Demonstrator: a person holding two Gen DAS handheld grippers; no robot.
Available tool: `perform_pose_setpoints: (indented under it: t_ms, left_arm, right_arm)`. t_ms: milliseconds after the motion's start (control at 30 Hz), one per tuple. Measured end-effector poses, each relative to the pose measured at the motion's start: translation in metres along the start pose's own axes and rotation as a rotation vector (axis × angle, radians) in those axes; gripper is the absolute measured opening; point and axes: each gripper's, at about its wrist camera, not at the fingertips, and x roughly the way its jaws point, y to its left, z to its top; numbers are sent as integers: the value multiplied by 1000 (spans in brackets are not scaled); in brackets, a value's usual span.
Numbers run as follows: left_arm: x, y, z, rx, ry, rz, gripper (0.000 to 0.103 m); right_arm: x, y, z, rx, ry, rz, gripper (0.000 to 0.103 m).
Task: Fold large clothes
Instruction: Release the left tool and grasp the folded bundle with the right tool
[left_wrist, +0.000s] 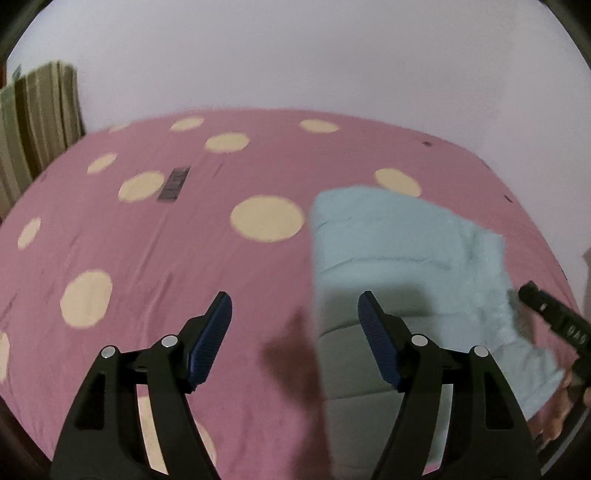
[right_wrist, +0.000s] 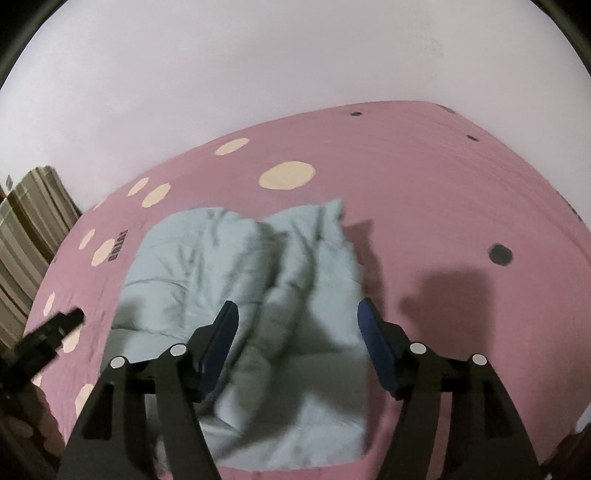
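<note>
A pale blue padded garment (left_wrist: 399, 251) lies folded on a pink bedsheet (left_wrist: 184, 258) with cream dots. In the right wrist view the garment (right_wrist: 229, 266) is rumpled, with a ridge down its middle. My left gripper (left_wrist: 295, 306) is open and empty, above the sheet at the garment's left edge. My right gripper (right_wrist: 297, 314) is open and empty, hovering over the garment's near right part. The right gripper also shows at the right edge of the left wrist view (left_wrist: 550, 314). The left gripper shows at the left edge of the right wrist view (right_wrist: 48, 332).
The bed (right_wrist: 443, 184) stands against a plain pale wall (left_wrist: 295, 55). A striped brown and green curtain (left_wrist: 37, 125) hangs at the far left. A dark printed patch (left_wrist: 173, 183) marks the sheet. The bed's right edge (right_wrist: 569, 206) drops off near the wall.
</note>
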Motion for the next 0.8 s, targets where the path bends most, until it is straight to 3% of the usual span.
perform_pose_setpoints:
  t_ms: [167, 400, 433, 467, 567, 800]
  left_arm:
    - [7, 15, -9, -32, 12, -19, 71]
    - [16, 12, -17, -50, 21, -94, 71]
    - [17, 9, -18, -51, 25, -101, 71]
    - [19, 8, -19, -50, 30, -108, 71]
    - [20, 2, -19, -53, 35, -128, 71]
    - [18, -27, -9, 1, 15, -179, 71]
  right_arm:
    - [20, 27, 3, -43, 48, 12, 67]
    - [41, 32, -8, -26, 124, 35, 67]
    - [41, 32, -9, -22, 125, 42, 55]
    - [42, 33, -10, -22, 133, 64, 34]
    - [44, 37, -10, -26, 152, 127, 13]
    - [25, 19, 6, -44, 95, 128, 10]
